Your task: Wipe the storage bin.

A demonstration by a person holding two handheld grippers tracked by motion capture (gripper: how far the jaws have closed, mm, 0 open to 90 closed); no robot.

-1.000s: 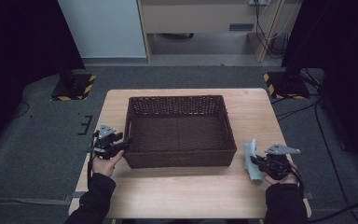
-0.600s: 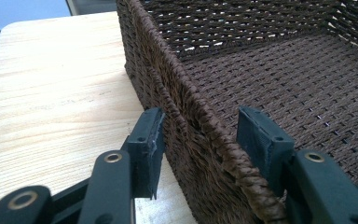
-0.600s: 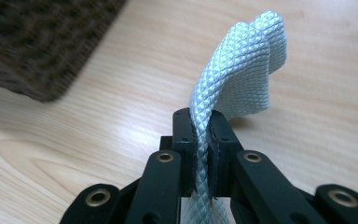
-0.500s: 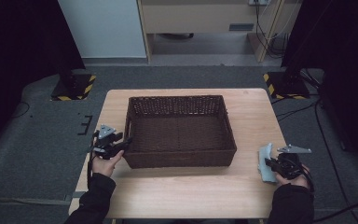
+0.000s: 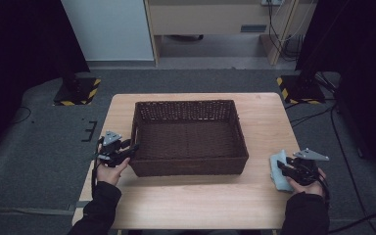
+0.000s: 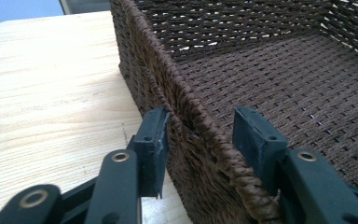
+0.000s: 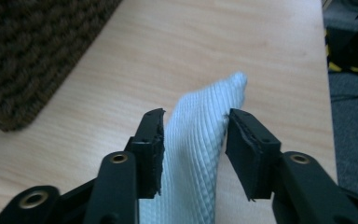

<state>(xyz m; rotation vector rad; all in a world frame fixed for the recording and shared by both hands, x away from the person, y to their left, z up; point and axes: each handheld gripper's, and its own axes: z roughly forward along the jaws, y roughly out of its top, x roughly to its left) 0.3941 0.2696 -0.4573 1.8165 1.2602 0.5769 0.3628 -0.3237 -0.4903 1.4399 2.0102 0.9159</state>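
The cloth (image 5: 278,169), a pale blue waffle-weave piece, lies crumpled on the counter (image 5: 191,205) at about 4 o'clock from the brown wicker basket (image 5: 191,169), near the counter's right edge and apart from the basket's wall. Going left to right: the left hand-held gripper (image 5: 127,151) sits at the basket's near-left corner, around 8 o'clock of it, jaws astride the woven left wall; in the left gripper view the outer pad (image 6: 157,135) touches the wall's outside while the inner pad (image 6: 251,135) stands off from the weave, so the jaws, which have just been closing a little, are about half open and not yet clamped. The right hand-held gripper (image 7: 193,149) has just been opening from a tight pinch; its pads now stand roughly half apart with a raised fold of the cloth between them, the fabric brushing them but no longer squeezed. I judge the step in hand to be the release of the cloth onto the counter beside the basket. The next move likely calls for backing the right jaws off toward 6 o'clock without dragging the fold, while the left steadies the basket.
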